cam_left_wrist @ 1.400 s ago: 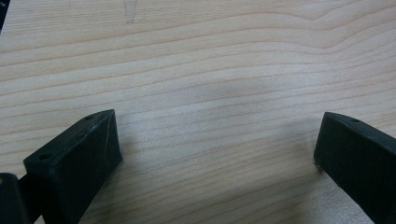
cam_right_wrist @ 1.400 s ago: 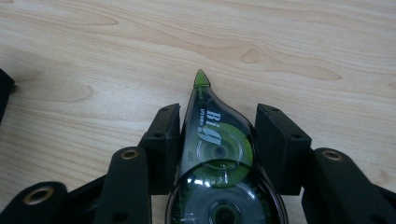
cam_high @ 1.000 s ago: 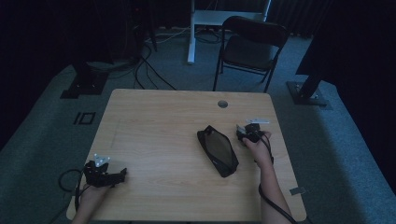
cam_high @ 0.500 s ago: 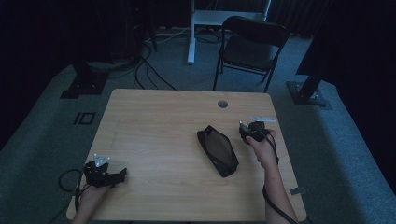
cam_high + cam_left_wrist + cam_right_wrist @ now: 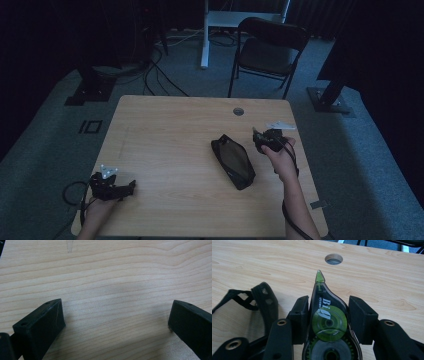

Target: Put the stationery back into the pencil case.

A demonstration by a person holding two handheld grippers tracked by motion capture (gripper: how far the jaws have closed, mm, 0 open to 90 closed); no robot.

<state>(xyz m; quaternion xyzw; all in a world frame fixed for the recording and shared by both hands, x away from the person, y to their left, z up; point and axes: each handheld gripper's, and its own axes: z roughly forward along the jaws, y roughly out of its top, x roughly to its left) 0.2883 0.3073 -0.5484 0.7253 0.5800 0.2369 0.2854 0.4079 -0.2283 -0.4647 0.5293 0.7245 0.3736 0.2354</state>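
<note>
Pick-up complete: right hand-held gripper (image 5: pixel 329 322) is clamped on the correction tape dispenser (image 5: pixel 329 327), centre frame, above the surface (image 5: pixel 387 277). Remaining, by judgement: placement into the mesh pouch (image 5: pixel 234 161). Left hand-held gripper (image 5: pixel 115 322) jaws apart, empty.

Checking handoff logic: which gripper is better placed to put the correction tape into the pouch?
Right. The right gripper is shut on the correction tape and sits just beside the black mesh pouch. The left gripper rests open and empty at the table's near-left corner, far from the pouch.
</note>
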